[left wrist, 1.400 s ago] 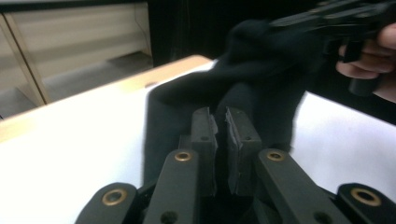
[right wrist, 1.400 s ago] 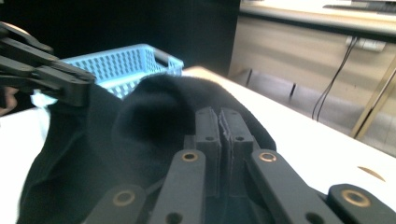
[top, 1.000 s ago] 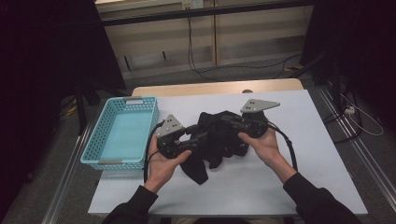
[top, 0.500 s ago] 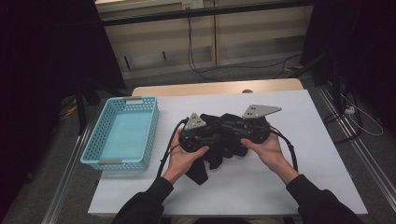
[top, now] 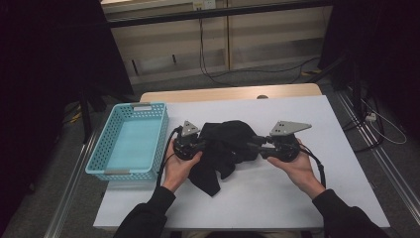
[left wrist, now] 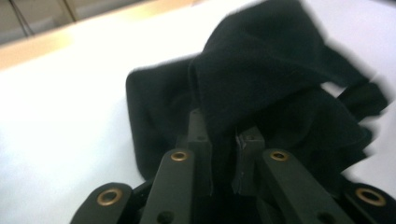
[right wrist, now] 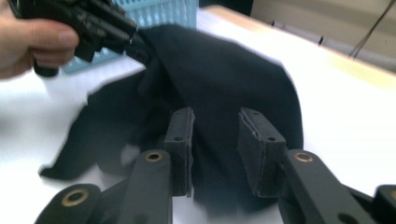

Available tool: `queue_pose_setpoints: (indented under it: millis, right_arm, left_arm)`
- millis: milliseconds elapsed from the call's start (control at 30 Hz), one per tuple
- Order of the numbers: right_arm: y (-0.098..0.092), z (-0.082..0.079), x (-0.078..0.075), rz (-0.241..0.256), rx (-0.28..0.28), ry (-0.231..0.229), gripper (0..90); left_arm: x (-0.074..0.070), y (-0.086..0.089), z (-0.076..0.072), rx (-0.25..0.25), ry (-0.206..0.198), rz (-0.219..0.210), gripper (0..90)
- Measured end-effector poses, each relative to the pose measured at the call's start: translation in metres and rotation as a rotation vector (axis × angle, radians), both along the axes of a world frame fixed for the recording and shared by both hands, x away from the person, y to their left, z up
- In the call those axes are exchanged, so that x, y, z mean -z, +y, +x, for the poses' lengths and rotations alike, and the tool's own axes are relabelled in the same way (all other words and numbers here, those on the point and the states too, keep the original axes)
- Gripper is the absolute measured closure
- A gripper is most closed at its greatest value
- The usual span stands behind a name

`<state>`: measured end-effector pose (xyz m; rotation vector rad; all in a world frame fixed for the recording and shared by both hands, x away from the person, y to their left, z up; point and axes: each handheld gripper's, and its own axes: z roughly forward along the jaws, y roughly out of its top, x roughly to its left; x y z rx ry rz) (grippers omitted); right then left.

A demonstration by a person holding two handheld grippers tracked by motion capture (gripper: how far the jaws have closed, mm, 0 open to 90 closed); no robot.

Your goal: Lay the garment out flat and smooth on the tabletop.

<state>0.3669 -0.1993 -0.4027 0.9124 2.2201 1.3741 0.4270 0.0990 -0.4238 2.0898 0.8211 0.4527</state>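
Note:
A crumpled black cloth point(top: 225, 144) lies in the middle of the white table point(top: 297, 198). My left gripper point(top: 202, 145) is at the cloth's left side, and in the left gripper view point(left wrist: 223, 133) its jaws are pinched on a fold of the cloth point(left wrist: 261, 60). My right gripper point(top: 255, 148) is at the cloth's right edge. Its jaws point(right wrist: 215, 126) stand apart, with the cloth point(right wrist: 224, 70) lying between and beyond them. The right gripper view also shows the left gripper point(right wrist: 135, 44) holding the cloth's far side.
A light blue plastic basket point(top: 163, 129) stands at the table's left edge, close to the left hand; its corner shows as the basket point(right wrist: 159, 11). Bare white table stretches to the right and front of the cloth. Cables trail from both grippers.
Both hands have moved apart, the left one leftward and the right one rightward. The cloth now lies spread wider between them.

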Motion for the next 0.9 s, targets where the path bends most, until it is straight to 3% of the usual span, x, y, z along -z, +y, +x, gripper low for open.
queue_pose_setpoints:
  millis: [100, 200, 367, 500, 633, 733, 900]
  right_arm:
    - [0.003, -0.001, 0.014, -0.030, 0.008, 0.029, 60.7]
    - [0.010, -0.002, 0.022, -0.044, -0.013, 0.048, 59.0]
    - [0.023, -0.005, 0.030, -0.059, -0.052, 0.068, 53.3]
    - [0.030, -0.006, 0.037, -0.051, -0.083, 0.069, 46.6]
    - [0.039, -0.004, 0.047, -0.083, -0.081, 0.083, 39.4]
    - [0.046, -0.002, 0.049, -0.077, -0.065, 0.078, 34.4]
    - [0.060, 0.001, 0.052, -0.076, -0.061, 0.079, 27.4]
  left_arm:
    - [0.016, -0.003, 0.004, 0.011, 0.029, 0.055, 80.8]
    - [0.022, -0.004, 0.006, 0.032, 0.042, 0.070, 80.3]
    - [0.021, 0.000, 0.003, 0.043, 0.032, 0.050, 76.3]
    - [0.012, 0.005, -0.006, 0.052, 0.014, 0.024, 68.7]
    - [-0.001, 0.009, -0.018, 0.076, -0.025, -0.004, 62.4]
    - [-0.007, 0.010, -0.024, 0.098, -0.054, -0.031, 58.0]
    - [-0.002, 0.001, -0.023, 0.144, -0.047, -0.011, 54.2]
